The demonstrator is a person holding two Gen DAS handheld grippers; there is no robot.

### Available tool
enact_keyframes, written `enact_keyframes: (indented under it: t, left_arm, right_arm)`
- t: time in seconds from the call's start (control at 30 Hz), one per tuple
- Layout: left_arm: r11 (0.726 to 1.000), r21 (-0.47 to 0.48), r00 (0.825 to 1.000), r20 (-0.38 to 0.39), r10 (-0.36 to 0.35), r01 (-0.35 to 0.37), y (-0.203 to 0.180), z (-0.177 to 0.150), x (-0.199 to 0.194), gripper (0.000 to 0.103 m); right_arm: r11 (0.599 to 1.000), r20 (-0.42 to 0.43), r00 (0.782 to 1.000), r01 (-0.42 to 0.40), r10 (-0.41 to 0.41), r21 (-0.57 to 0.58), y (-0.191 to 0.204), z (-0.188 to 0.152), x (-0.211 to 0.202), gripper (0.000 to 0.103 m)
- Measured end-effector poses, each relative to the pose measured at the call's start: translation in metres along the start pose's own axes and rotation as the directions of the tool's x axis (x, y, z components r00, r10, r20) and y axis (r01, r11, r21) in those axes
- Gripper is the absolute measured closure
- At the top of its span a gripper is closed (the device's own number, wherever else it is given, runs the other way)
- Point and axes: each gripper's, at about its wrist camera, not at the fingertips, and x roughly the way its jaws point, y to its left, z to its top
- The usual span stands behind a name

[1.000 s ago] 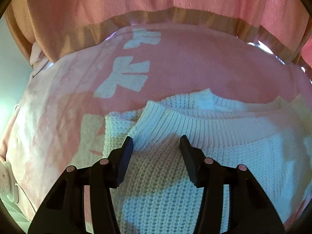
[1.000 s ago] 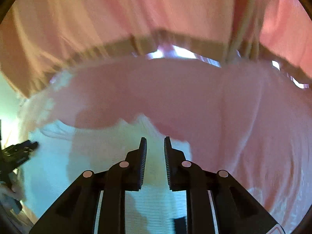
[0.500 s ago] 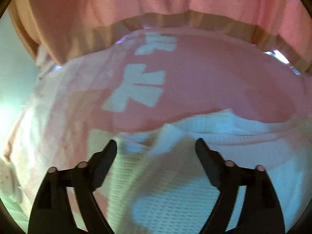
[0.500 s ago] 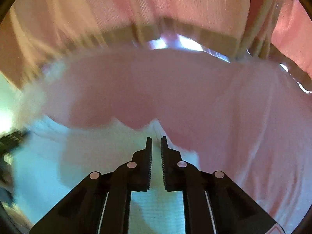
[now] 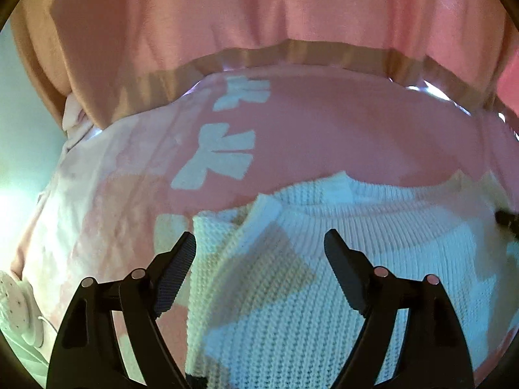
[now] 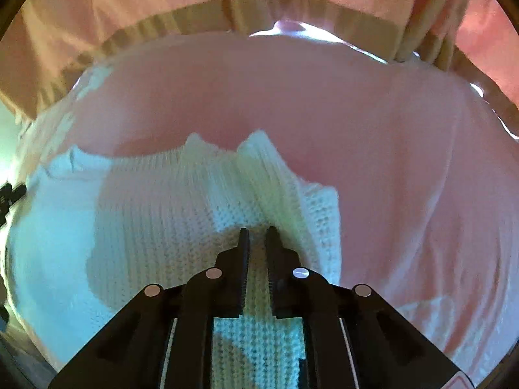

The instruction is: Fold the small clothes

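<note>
A white knit sweater (image 5: 292, 291) lies flat on a pink blanket (image 5: 324, 136), its ribbed collar pointing away from me. My left gripper (image 5: 259, 243) hangs open over the sweater's left shoulder, fingers wide apart and nothing between them. In the right wrist view the sweater (image 6: 155, 227) has a raised fold running up from my right gripper (image 6: 258, 231). That gripper is shut, only a narrow slit between the fingers, with the tips down at the knit. I cannot tell whether any cloth is pinched there.
The blanket (image 6: 405, 168) carries white bow shapes (image 5: 220, 159). A person in a pink top (image 5: 259, 9) with a tan ribbed hem stands close behind it. A white round object (image 5: 18, 311) with a cord sits at the blanket's lower left edge.
The left gripper's fingers spread wide and lifted a little off the sweater. The right gripper closed its fingers and dropped down onto the knit, where a fold now stands up.
</note>
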Motion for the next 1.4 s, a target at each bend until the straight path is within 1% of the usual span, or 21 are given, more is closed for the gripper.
enact_keyframes:
  t: [0.07, 0.17, 0.3, 0.43, 0.5, 0.57, 0.6, 0.63, 0.7, 0.73, 0.77, 0.87, 0.9, 0.93, 0.97, 1.03, 1.07, 1.1, 1.13, 1.27, 1.4]
  left_arm:
    - [1.0, 0.027, 1.0, 0.016, 0.007, -0.008, -0.004, -0.004, -0.007, 0.024]
    - [0.999, 0.036, 1.0, 0.022, -0.002, 0.001, -0.005, -0.009, -0.013, 0.024]
    - [0.999, 0.035, 1.0, 0.007, 0.007, -0.007, -0.004, -0.016, -0.014, 0.024]
    - [1.0, 0.014, 1.0, -0.006, -0.01, 0.01, -0.001, -0.012, -0.007, 0.022]
    - [1.0, 0.002, 0.999, -0.032, -0.014, 0.014, -0.001, -0.01, 0.003, 0.021]
    - [0.999, -0.021, 0.997, -0.07, -0.041, 0.039, 0.0, -0.007, 0.019, 0.022]
    - [0.999, -0.03, 0.996, -0.08, -0.048, 0.045, -0.001, -0.008, 0.025, 0.028]
    - [0.998, -0.032, 0.993, -0.099, -0.06, 0.057, -0.004, -0.008, 0.032, 0.042]
    - [0.997, -0.027, 0.993, -0.095, -0.068, 0.066, -0.009, -0.006, 0.035, 0.057]
    - [0.998, -0.022, 0.993, -0.094, -0.066, 0.064, -0.011, -0.005, 0.035, 0.071]
    - [0.997, -0.017, 0.993, -0.096, -0.072, 0.071, -0.014, -0.002, 0.035, 0.078]
    - [0.996, -0.034, 0.992, -0.092, -0.082, 0.08, -0.014, 0.006, 0.039, 0.088]
    - [0.995, -0.051, 0.991, -0.094, -0.091, 0.086, -0.013, 0.009, 0.041, 0.09]
    - [0.992, -0.07, 0.99, -0.085, -0.114, 0.108, -0.011, 0.013, 0.04, 0.094]
    - [0.991, -0.068, 0.989, -0.077, -0.123, 0.117, -0.011, 0.015, 0.039, 0.103]
    - [0.99, -0.051, 0.989, -0.06, -0.135, 0.132, -0.013, 0.021, 0.036, 0.103]
    - [0.989, -0.049, 0.989, -0.053, -0.14, 0.138, -0.014, 0.023, 0.035, 0.103]
    - [0.99, -0.047, 0.989, -0.051, -0.138, 0.136, -0.015, 0.025, 0.036, 0.103]
    - [0.99, -0.047, 0.989, -0.051, -0.136, 0.134, -0.015, 0.026, 0.037, 0.103]
    - [0.994, -0.057, 0.993, -0.066, -0.099, 0.095, -0.01, 0.032, 0.052, 0.103]
    - [0.997, -0.063, 0.992, -0.115, -0.056, 0.049, -0.004, 0.034, 0.078, 0.103]
  right_arm:
    - [0.998, 0.054, 0.998, -0.041, 0.039, 0.037, 0.004, -0.008, -0.023, 0.093]
    - [0.998, 0.077, 0.996, -0.052, 0.054, -0.024, 0.021, -0.023, -0.042, 0.092]
    - [0.994, 0.046, 0.995, -0.084, 0.088, -0.075, 0.035, -0.035, -0.042, 0.092]
    - [0.993, 0.054, 0.995, -0.083, 0.088, -0.088, 0.043, -0.027, -0.039, 0.088]
    - [0.994, 0.058, 0.994, -0.093, 0.096, -0.063, 0.039, -0.021, -0.037, 0.086]
    - [0.994, 0.063, 0.993, -0.097, 0.1, -0.044, 0.037, -0.017, -0.037, 0.081]
    - [0.995, 0.067, 0.993, -0.093, 0.096, -0.036, 0.038, -0.016, -0.037, 0.077]
    - [0.995, 0.071, 0.993, -0.09, 0.092, -0.034, 0.038, -0.014, -0.036, 0.072]
    - [0.996, 0.072, 0.994, -0.076, 0.079, -0.045, 0.039, -0.011, -0.034, 0.068]
    - [0.997, 0.075, 0.995, -0.064, 0.067, -0.048, 0.039, -0.01, -0.033, 0.067]
    - [0.997, 0.08, 0.995, -0.054, 0.058, -0.051, 0.038, -0.008, -0.031, 0.066]
    - [1.0, 0.117, 0.993, 0.009, -0.007, -0.021, 0.026, 0.002, -0.027, 0.056]
    - [0.999, 0.128, 0.991, 0.037, -0.036, -0.005, 0.02, 0.007, -0.023, 0.049]
    - [0.998, 0.134, 0.989, 0.062, -0.063, 0.01, 0.013, 0.011, -0.02, 0.046]
    - [0.996, 0.132, 0.987, 0.091, -0.093, 0.02, 0.005, 0.014, -0.015, 0.046]
    - [0.994, 0.097, 0.99, 0.103, -0.105, 0.024, -0.005, 0.016, -0.003, 0.044]
    - [0.996, 0.076, 0.993, 0.087, -0.088, 0.017, -0.007, 0.016, 0.004, 0.044]
    - [0.997, 0.06, 0.995, 0.075, -0.075, 0.01, -0.007, 0.014, 0.009, 0.057]
    - [0.998, 0.055, 0.996, 0.07, -0.07, -0.001, -0.007, 0.013, 0.012, 0.084]
    - [0.998, 0.103, 0.994, 0.034, -0.038, 0.043, -0.016, 0.022, -0.002, 0.089]
    - [0.998, 0.037, 0.998, 0.045, -0.047, 0.052, -0.024, 0.026, 0.019, 0.089]
